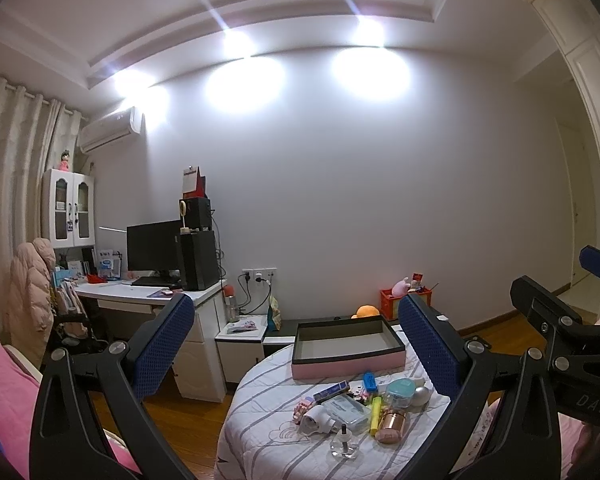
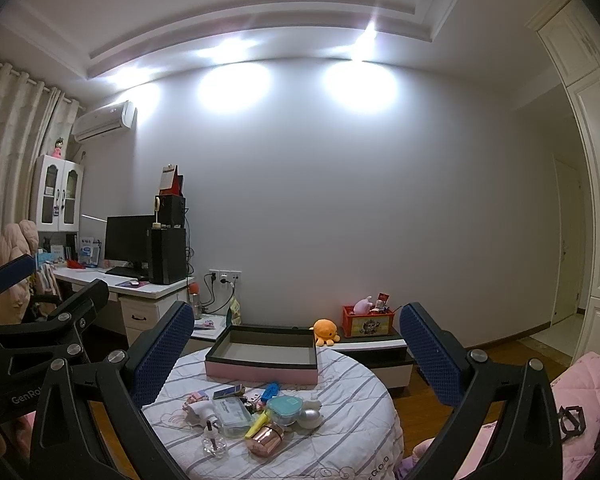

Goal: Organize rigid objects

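Two black grippers with blue, dimpled rubber pads, the left gripper (image 1: pixel 296 336) and the right gripper (image 2: pixel 296 344), hang above a round bench (image 1: pixel 260 428) draped in white cloth with grey stripes, each with its jaws wide apart and holding nothing. Near the bench's front lies a cluster of small hard objects: a clear glass bottle (image 1: pixel 344 446), a shiny copper jar (image 1: pixel 392 422), a yellow highlighter (image 1: pixel 376 414), a round teal container (image 1: pixel 400 391) and a silver ball (image 1: pixel 421 395). Beyond them sits an empty, shallow rectangular box (image 1: pixel 348 350) with pink outer walls and a dark rim.
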`<control>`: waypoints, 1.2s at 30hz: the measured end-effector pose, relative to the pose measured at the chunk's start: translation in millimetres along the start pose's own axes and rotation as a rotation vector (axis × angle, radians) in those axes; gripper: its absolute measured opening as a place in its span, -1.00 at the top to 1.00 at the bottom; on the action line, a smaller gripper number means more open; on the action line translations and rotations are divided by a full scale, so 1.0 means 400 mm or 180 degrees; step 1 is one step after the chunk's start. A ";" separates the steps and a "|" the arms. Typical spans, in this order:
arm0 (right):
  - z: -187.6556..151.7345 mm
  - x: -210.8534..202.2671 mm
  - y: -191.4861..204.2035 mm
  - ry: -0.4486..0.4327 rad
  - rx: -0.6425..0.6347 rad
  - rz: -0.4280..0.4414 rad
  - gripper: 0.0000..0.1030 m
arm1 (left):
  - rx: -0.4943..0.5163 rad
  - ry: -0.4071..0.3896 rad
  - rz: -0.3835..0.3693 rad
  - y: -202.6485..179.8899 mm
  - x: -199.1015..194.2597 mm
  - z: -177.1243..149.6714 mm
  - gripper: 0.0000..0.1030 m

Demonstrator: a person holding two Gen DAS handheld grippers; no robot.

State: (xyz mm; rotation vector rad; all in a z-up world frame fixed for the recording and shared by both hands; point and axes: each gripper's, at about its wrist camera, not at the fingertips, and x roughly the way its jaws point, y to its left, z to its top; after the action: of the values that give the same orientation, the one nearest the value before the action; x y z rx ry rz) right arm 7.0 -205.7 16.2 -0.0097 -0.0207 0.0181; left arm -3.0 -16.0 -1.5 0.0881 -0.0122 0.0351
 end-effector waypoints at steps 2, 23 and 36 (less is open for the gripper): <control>-0.001 -0.002 0.002 -0.0005 -0.0003 0.0001 -1.00 | 0.0001 -0.0002 0.0000 -0.001 0.000 0.000 -1.00; 0.001 0.000 -0.001 0.0041 -0.0006 -0.0021 -1.00 | -0.0001 0.0026 -0.0023 -0.004 0.010 0.000 -1.00; -0.082 0.081 -0.004 0.0297 -0.0060 0.0007 -1.00 | -0.0063 0.0388 -0.0245 0.018 0.110 -0.133 -1.00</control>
State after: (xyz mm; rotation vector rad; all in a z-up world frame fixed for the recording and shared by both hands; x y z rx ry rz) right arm 40.1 -206.8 -15.7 -0.0295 0.0723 0.0196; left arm 41.2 -2.5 -53.0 0.0666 0.1127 -0.0366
